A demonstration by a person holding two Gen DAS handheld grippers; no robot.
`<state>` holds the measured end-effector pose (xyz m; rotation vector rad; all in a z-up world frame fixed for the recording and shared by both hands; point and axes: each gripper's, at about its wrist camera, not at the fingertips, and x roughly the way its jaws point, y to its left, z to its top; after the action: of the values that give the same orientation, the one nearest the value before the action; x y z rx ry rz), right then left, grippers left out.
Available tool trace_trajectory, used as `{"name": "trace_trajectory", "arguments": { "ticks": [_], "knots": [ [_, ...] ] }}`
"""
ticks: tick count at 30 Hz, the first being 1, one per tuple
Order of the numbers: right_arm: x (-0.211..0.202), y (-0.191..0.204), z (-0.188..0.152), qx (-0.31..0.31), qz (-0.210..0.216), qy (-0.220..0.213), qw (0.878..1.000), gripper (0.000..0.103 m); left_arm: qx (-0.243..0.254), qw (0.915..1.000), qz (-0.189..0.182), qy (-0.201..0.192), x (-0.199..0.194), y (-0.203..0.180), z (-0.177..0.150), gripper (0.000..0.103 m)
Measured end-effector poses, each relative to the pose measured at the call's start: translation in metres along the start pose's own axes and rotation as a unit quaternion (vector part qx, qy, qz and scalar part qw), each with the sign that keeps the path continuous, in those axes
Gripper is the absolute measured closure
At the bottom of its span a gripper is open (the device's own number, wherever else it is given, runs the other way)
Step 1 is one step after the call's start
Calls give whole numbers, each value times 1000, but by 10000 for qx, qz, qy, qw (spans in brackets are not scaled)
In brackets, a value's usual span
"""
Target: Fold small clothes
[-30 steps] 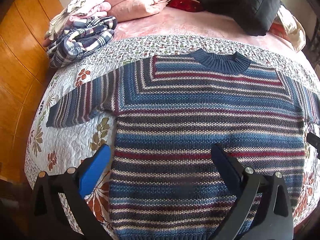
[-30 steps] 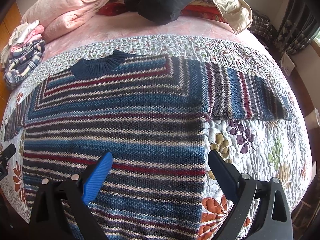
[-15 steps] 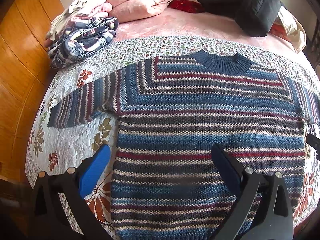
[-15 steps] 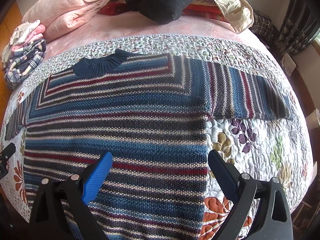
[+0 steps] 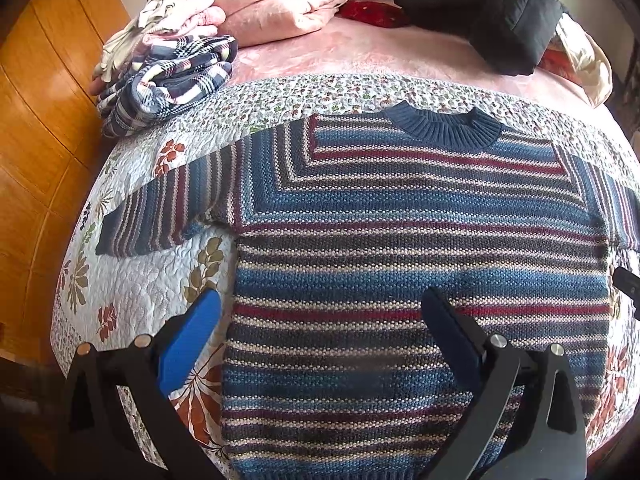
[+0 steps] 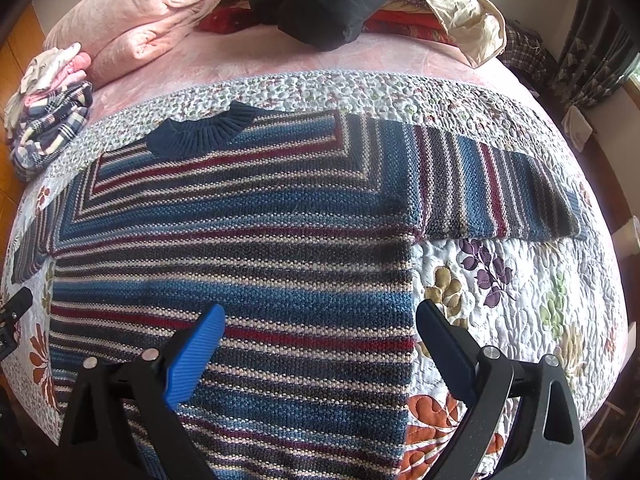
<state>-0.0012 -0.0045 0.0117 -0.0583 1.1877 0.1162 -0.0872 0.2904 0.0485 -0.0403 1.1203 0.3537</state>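
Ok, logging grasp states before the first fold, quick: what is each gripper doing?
Left gripper: open, holding nothing, above the striped sweater.
Right gripper: open, holding nothing, above the sweater's right edge.

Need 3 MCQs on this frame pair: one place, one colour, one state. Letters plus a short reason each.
1. Where does the folded plaid garment lie?
A. on the sweater's left sleeve
B. at the far left of the bed, beyond the sweater's left sleeve
C. under the black jacket

2. What colour is the ribbed collar of the striped knit sweater?
A. dark navy
B. pink
C. white

3. How is the sweater lying on the floral quilt?
A. folded in half
B. bunched in a heap
C. spread flat, both sleeves out

B: it sits by the bed's left edge.
A: the neckband is navy.
C: both views show a sleeve extended; left tongs and right tongs are open above it.
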Motion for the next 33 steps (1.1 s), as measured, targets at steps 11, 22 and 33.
{"name": "trace_trajectory", "arguments": {
  "ticks": [11, 22, 33],
  "knots": [
    [0, -9, 1, 32, -3, -16, 10000, 6, 84, 9999, -75, -67, -2, -12, 2, 3],
    [11, -168, 38, 1208, -267, -206, 9921, 6, 154, 9993, -319, -84, 12, -67, 26, 3],
    [108, -456, 77, 3009, -523, 754, 9492, 7, 396, 9971, -612, -200, 16, -138, 52, 3]
  ]
}}
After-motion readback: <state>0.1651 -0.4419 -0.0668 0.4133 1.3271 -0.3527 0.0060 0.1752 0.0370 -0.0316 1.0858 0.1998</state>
